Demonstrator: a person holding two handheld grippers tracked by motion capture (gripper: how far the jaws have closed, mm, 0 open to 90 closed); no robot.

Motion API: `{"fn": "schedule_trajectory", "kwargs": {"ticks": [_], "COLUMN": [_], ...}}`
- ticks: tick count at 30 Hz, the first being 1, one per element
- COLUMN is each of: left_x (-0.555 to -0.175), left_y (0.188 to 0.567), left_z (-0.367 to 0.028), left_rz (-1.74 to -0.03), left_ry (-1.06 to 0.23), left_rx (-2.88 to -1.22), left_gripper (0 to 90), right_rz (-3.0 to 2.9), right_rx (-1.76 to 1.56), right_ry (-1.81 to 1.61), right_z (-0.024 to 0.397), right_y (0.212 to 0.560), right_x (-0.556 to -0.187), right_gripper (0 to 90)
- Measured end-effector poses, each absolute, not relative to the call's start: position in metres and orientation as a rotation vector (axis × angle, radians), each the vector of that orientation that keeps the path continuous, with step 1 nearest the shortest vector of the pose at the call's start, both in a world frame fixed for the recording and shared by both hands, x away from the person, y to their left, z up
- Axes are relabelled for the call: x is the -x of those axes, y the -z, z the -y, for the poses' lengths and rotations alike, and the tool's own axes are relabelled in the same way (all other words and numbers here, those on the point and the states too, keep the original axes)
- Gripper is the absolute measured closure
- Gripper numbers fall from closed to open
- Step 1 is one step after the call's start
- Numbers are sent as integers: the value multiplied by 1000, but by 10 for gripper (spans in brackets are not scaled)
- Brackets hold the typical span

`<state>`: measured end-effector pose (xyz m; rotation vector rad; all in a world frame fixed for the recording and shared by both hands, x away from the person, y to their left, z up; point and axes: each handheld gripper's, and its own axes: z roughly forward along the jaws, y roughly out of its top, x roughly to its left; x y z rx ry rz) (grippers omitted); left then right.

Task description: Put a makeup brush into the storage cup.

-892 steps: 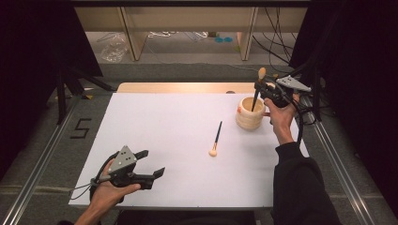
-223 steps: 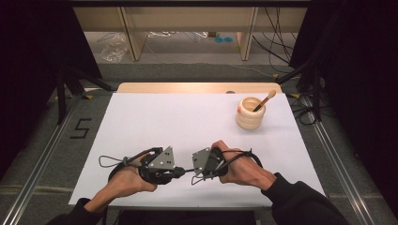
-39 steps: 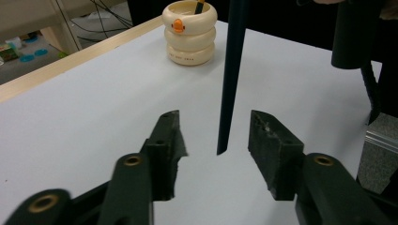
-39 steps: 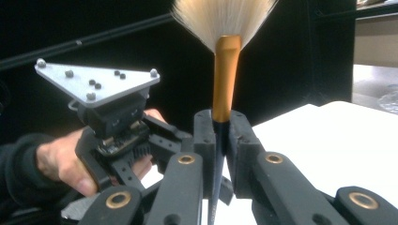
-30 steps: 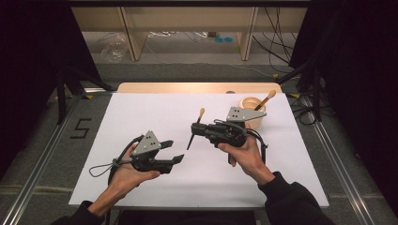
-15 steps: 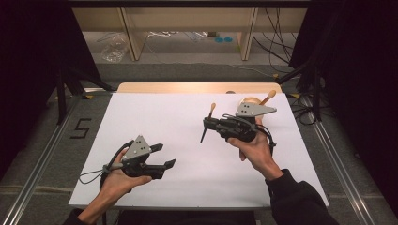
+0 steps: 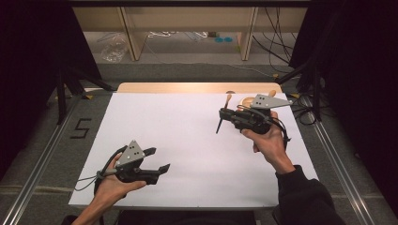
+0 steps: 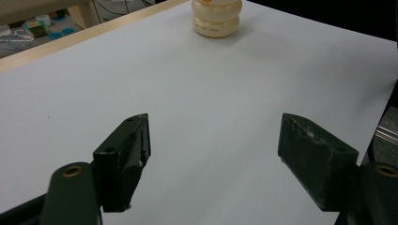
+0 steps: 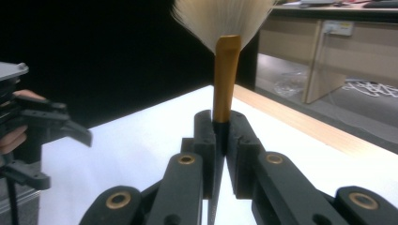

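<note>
Above the table's (image 7: 187, 136) far right, right tool (image 7: 222, 116) clamped on a makeup brush (image 9: 224, 79) near the wooden holder (image 8: 217, 18); left tool (image 7: 157, 160) apart, idle; thin handle may pivot, missing the holder.

A white table (image 7: 187, 122) with a pale wooden far edge stands on grey carpet (image 7: 197, 72). Beyond it, wooden furniture legs (image 7: 131, 33), loose cables (image 7: 277, 37) and what may be a crumpled plastic bag (image 7: 114, 47). Black curtains (image 7: 33, 47) flank both sides.
</note>
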<state>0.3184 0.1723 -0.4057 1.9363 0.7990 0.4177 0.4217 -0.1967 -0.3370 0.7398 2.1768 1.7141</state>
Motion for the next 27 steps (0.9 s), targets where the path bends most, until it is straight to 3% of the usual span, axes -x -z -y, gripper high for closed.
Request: {"fn": "schedule_trajectory", "kwargs": {"ticks": [27], "left_x": [-310], "left_y": [418], "left_z": [-181], "left_rz": [-835], "left_ry": [-428], "left_rx": [-1948], "left_gripper": [217], "right_rz": [-1974], "right_rx": [-995], "right_ry": [-1510], "right_z": [267], "right_y": [333], "right_x": [-466], "right_gripper": [845]}}
